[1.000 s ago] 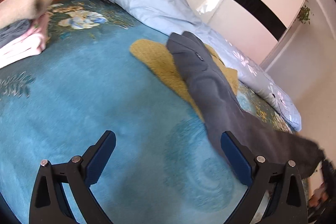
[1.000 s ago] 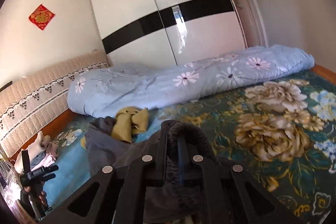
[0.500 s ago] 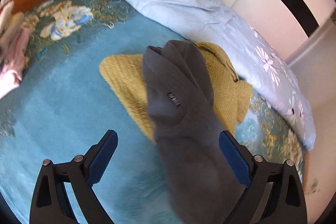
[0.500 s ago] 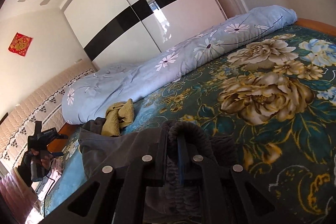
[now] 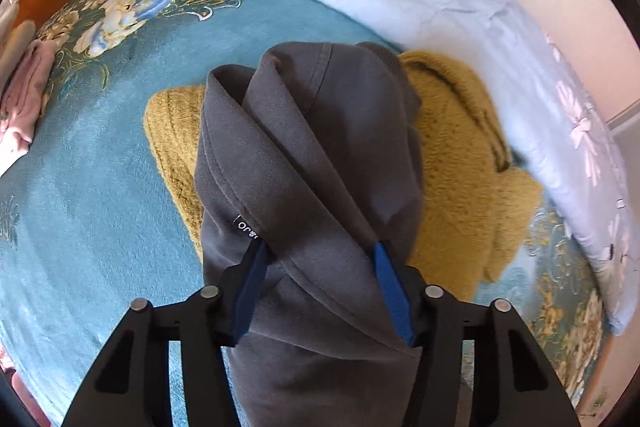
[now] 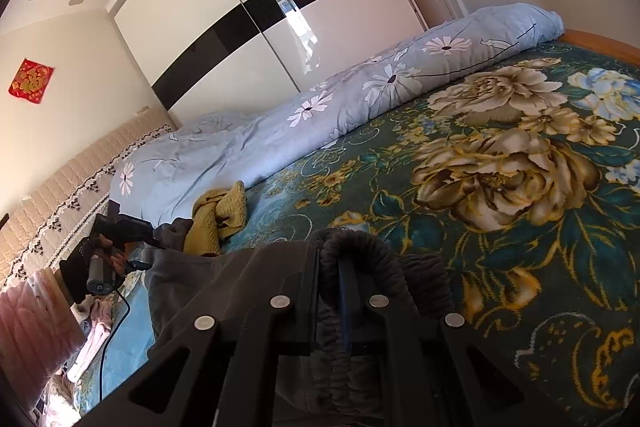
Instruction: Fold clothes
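Grey trousers stretched across the bed's floral blanket, their leg ends draped over a mustard knit sweater. Left gripper straddles the bunched leg fabric, blue pads on either side, jaws partly closed around it; whether they actually pinch it, I cannot tell. Right gripper has jaws clenched on the elastic waistband. A light-blue floral duvet lies rolled along the bed's far side; pink folded clothes sit at the edge.
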`<state>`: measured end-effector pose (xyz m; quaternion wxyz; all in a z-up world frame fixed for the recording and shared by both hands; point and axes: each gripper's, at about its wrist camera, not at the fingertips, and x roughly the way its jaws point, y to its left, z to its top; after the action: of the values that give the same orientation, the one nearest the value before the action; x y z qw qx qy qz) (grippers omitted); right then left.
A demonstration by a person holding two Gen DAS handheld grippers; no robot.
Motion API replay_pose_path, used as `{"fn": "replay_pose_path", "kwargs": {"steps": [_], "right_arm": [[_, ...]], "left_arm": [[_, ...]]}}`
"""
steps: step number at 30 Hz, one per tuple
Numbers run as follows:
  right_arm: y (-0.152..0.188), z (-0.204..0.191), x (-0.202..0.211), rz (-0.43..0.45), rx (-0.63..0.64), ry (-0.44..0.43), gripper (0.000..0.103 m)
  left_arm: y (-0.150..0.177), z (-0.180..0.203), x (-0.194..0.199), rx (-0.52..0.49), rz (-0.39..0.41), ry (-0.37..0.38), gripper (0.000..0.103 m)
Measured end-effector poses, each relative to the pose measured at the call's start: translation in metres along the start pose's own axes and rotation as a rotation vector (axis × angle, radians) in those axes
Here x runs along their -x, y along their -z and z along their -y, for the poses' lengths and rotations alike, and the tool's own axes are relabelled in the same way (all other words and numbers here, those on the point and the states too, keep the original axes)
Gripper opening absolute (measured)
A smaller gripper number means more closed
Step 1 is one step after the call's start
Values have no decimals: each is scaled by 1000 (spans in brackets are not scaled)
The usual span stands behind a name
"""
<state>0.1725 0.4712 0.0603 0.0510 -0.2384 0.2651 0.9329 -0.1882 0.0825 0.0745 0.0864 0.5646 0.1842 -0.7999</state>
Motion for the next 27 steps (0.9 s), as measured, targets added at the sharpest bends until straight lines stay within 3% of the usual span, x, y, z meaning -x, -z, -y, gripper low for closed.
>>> {"fn": "replay_pose_path", "kwargs": {"steps": [2,8,12,18,23,27], "right_arm": [[0,-1,-1,-4,2,4,10],[1,2,-1,-9,-15,11,10],[1,1,0,-6,-12,14,11],[2,-4,2,5,5,6,11],[3,-10,4,11,32,-4,11],[4,-17,7,22,57,-6,11]], "left_arm": [[2,-5,-1,7,8,-7,36],[6,-36,13,45,7,93,12],[19,-71,45,57,40,207,9],[70,-151,88,58,189,354,7],[128,-214,79,127,253,352,7],[167,-248,56,194,226,391,7]]}}
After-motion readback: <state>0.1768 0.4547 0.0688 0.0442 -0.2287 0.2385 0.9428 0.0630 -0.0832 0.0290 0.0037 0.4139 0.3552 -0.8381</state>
